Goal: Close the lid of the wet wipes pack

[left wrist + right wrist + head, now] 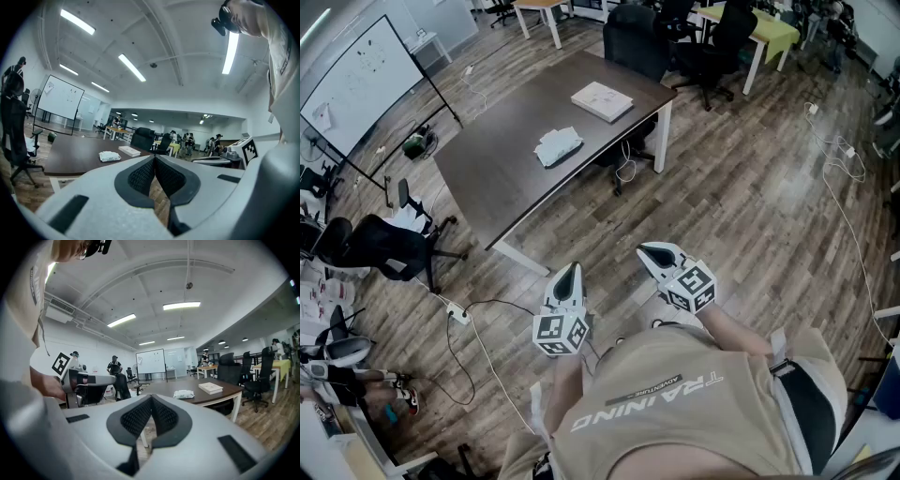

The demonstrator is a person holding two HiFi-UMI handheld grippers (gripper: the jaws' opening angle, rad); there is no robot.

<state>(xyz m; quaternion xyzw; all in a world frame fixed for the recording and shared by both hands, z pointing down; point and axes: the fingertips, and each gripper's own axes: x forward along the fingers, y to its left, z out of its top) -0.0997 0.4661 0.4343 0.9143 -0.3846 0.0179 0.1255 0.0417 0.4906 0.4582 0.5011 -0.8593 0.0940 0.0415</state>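
The wet wipes pack (pixel 557 146) is a white soft packet lying near the middle of a dark brown table (pixel 502 178), well ahead of me. It shows small in the left gripper view (pixel 109 156) and in the right gripper view (pixel 183 393). Whether its lid is up I cannot tell at this distance. My left gripper (pixel 569 274) and right gripper (pixel 653 250) hang over the wooden floor short of the table, close to my body. Both are shut, jaws meeting, with nothing between them (pixel 154 157) (pixel 151 398).
A white book (pixel 602 100) lies near the table's far right corner. Black office chairs (pixel 636 39) stand behind the table and one (pixel 380 246) to its left. Cables and a power strip (pixel 457 314) run over the floor. A whiteboard (pixel 356 82) stands at far left. People stand in the background.
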